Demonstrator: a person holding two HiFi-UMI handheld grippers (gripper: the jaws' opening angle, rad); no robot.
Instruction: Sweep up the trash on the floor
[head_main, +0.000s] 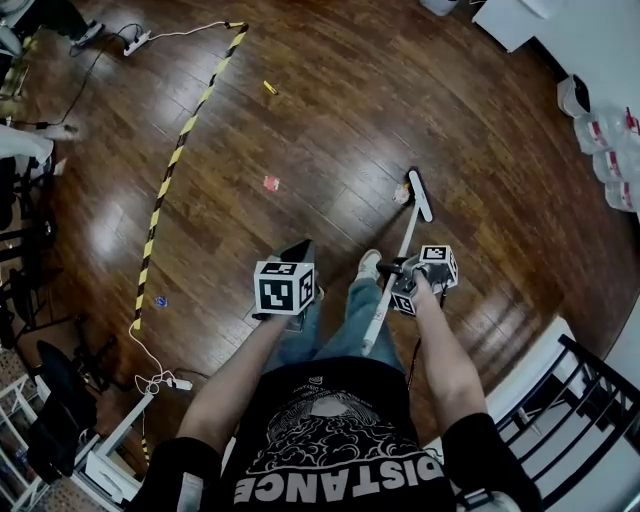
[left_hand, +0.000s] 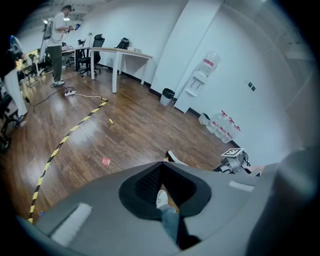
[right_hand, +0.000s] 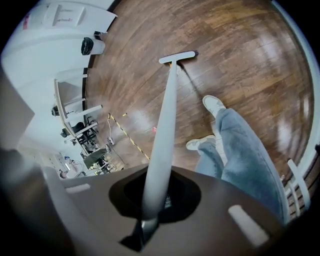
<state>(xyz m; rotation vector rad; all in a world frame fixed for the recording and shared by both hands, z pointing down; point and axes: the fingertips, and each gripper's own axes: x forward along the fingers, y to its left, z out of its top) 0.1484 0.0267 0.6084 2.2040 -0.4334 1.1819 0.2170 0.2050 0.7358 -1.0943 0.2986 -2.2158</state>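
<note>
Right gripper (right_hand: 150, 220) clamps the broom (right_hand: 165, 125) high on its light, stiff, probably slick handle, so hold firm against twisting, while the left gripper (left_hand: 161, 187) stands narrowly parted, empty.

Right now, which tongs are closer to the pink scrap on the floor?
Left. The left tongs are held just behind the pink scrap, nearly in line with it. The right tongs, clamped on the broom, are farther off to the scrap's right.
</note>
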